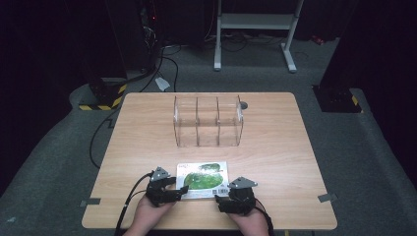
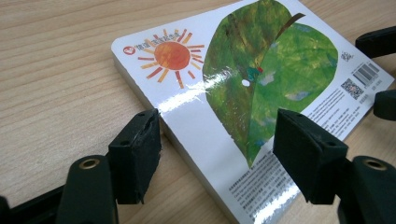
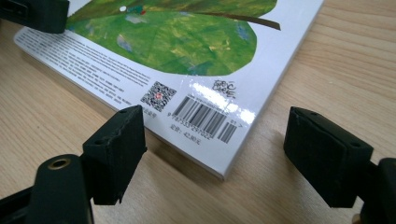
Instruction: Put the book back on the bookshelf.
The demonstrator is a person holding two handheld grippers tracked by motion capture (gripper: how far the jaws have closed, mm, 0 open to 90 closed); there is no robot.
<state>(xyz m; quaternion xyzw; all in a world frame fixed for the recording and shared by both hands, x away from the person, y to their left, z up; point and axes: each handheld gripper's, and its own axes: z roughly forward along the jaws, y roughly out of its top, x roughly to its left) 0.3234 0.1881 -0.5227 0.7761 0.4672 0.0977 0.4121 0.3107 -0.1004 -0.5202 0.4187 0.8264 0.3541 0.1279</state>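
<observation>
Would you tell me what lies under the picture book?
The picture book lies flat on the wooden table; bare wood shows around its edges in both gripper views. Whatever might sit beneath its middle is covered by the book itself.

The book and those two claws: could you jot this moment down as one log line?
book: flat on table | left claw: open, astride near corner | right claw: open, at barcode corner | clear divided box: empty

Book (image 1: 203, 180) flat on table (image 1: 275, 147), lower centre; organiser (image 1: 208, 121) behind it, mid-frame; grippers flank book's near corners.
</observation>
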